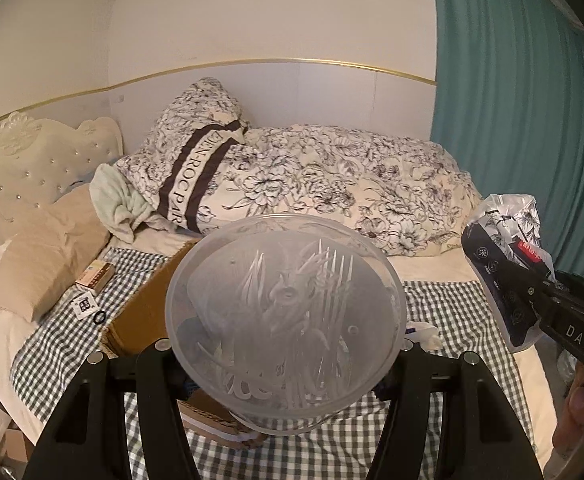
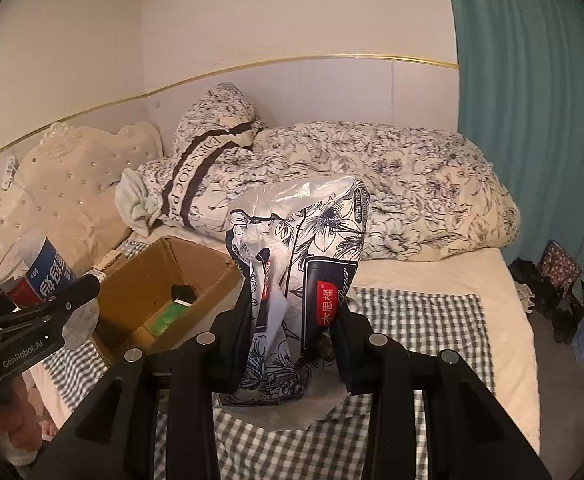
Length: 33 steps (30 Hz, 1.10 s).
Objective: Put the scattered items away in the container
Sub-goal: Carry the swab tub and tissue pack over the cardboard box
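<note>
My left gripper [image 1: 284, 350] is shut on a clear plastic bottle [image 1: 284, 312], which I see bottom-on, filling the middle of the left wrist view. The right wrist view shows the same bottle [image 2: 40, 268] with its blue and red label, held in the air left of the open cardboard box [image 2: 196, 264]. My right gripper [image 2: 292, 320] is shut on a soft tissue pack [image 2: 304, 248] with a black-and-white flower print and a red tag. It hangs above the checked cloth [image 2: 412, 312], right of the box. A green item [image 2: 168, 314] and a black item [image 2: 184, 292] lie in the box.
The box stands on a bed with a rolled floral duvet [image 1: 332, 184] behind it. A small carton [image 1: 96, 276], a white cube [image 1: 85, 305] and a black ring [image 1: 101, 316] lie on the cloth left of the box. A teal curtain [image 2: 532, 120] and floor clutter [image 2: 552, 280] are at the right.
</note>
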Each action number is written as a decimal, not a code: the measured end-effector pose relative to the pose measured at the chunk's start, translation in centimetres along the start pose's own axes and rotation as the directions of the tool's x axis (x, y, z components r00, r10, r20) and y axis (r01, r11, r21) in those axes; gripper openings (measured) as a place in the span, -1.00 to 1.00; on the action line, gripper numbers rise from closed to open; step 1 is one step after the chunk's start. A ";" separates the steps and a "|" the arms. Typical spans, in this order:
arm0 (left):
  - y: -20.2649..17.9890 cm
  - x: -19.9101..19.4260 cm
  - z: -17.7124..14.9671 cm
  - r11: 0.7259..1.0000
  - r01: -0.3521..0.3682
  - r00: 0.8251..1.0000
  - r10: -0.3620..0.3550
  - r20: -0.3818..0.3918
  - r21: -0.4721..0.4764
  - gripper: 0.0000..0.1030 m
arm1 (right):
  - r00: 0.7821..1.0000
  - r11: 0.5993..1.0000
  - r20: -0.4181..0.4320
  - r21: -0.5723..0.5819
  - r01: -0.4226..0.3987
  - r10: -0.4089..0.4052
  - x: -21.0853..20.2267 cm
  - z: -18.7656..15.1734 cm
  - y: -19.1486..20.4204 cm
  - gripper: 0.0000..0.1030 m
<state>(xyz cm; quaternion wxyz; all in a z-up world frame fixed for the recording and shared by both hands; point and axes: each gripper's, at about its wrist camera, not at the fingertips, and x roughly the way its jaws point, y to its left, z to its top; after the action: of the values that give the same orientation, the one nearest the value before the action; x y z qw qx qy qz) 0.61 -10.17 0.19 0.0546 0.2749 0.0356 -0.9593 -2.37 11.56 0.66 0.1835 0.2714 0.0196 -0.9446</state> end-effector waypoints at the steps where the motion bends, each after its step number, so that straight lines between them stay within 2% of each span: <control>1: 0.4 0.1 0.0 1.000 -0.006 1.000 0.006 -0.001 -0.002 0.21 | 1.000 1.000 -0.001 0.002 -0.007 0.007 0.2 0.1 0.3 -0.32; 16: 5.8 2.5 0.6 0.996 -0.078 0.997 0.078 -0.016 -0.048 0.21 | 0.997 0.996 -0.026 -0.056 -0.072 0.071 3.9 1.3 4.9 -0.31; 33: 11.8 7.4 -0.6 0.981 -0.154 0.985 0.143 -0.097 -0.114 0.21 | 0.987 0.981 -0.081 -0.126 -0.149 0.140 9.7 1.3 10.7 -0.31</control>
<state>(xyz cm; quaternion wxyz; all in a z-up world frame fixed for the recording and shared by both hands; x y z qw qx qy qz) -3.90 -22.45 -4.69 0.1412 0.3150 0.0755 -0.9355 -6.84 -1.85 -2.58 0.2684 0.2933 0.0688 -0.9150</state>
